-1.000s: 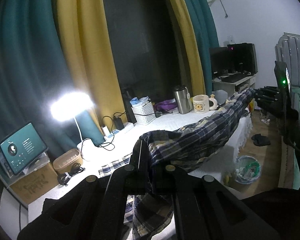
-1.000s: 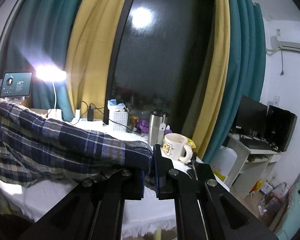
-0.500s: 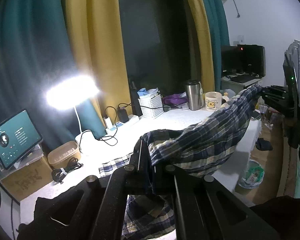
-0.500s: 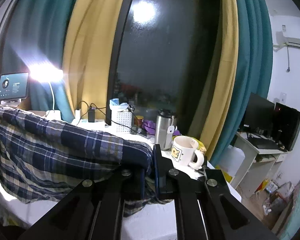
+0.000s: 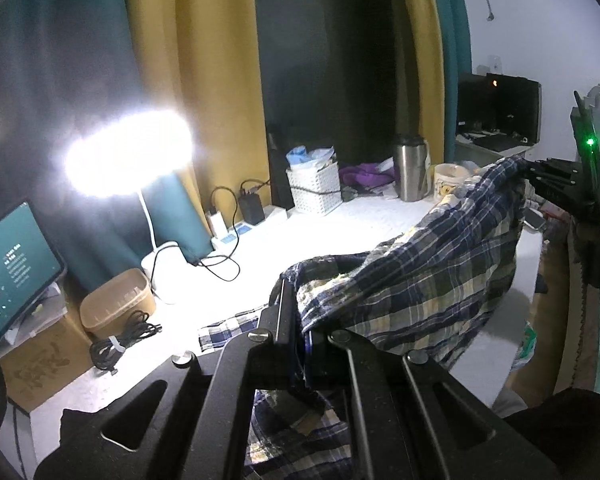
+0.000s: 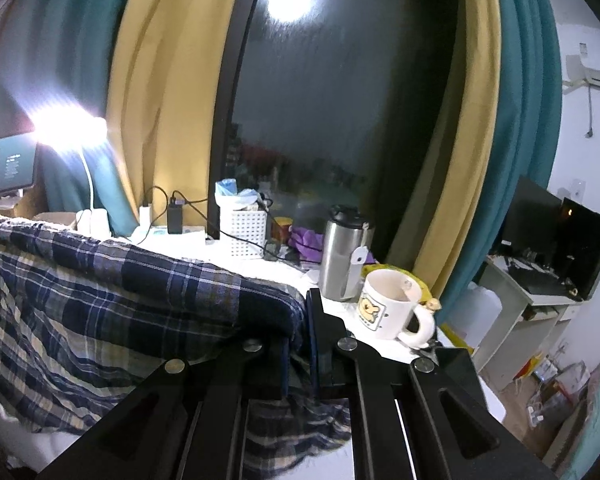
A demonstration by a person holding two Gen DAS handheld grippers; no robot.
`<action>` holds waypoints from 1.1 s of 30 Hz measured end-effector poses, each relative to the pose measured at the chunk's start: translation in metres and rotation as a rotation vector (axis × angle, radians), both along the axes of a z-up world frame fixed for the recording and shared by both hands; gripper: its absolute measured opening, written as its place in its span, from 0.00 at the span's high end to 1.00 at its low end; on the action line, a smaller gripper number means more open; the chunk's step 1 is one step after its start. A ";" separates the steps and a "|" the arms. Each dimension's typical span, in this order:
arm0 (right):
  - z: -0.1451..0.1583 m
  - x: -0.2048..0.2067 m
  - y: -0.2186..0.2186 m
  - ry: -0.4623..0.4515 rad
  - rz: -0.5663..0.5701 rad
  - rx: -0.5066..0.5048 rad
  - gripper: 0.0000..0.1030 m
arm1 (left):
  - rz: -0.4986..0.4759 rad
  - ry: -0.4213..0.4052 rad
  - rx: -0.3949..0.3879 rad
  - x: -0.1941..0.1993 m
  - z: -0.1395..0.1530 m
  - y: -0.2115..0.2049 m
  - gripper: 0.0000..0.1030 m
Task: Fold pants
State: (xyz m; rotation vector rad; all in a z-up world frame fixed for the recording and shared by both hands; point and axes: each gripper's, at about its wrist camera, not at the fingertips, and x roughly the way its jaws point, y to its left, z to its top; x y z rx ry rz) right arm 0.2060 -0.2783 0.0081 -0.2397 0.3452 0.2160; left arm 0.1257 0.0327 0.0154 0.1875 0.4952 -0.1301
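With both sets of jaws still pinching the navy-and-cream plaid cotton pants (image 5: 412, 280), left gripper (image 5: 300, 344) and right gripper (image 6: 304, 344) have carried them farther in over the white worktop (image 5: 340, 224), bringing me closer to laying them flat for folding.

Both my tools have carried the plaid pants (image 5: 420, 280) forward over the white table (image 5: 340, 232), nearer the mug (image 6: 384, 308) and steel flask (image 6: 342, 252).
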 end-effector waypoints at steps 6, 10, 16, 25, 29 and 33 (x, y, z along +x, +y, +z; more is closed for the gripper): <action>-0.012 0.038 0.015 0.045 0.007 -0.019 0.93 | 0.007 0.063 -0.014 0.033 -0.015 0.015 0.98; -0.025 0.062 0.021 0.084 -0.002 -0.024 0.93 | 0.009 0.109 -0.026 0.053 -0.026 0.022 0.97; -0.042 0.092 0.024 0.141 -0.016 -0.032 0.93 | 0.010 0.174 -0.041 0.084 -0.044 0.030 0.94; -0.075 0.137 0.032 0.241 -0.032 -0.047 0.93 | 0.058 0.267 -0.049 0.126 -0.077 0.050 0.94; -0.085 0.153 0.042 0.275 -0.025 -0.064 0.93 | 0.095 0.294 -0.046 0.139 -0.090 0.061 0.94; -0.095 0.168 0.051 0.311 -0.018 -0.080 0.93 | 0.126 0.314 -0.053 0.148 -0.099 0.073 0.94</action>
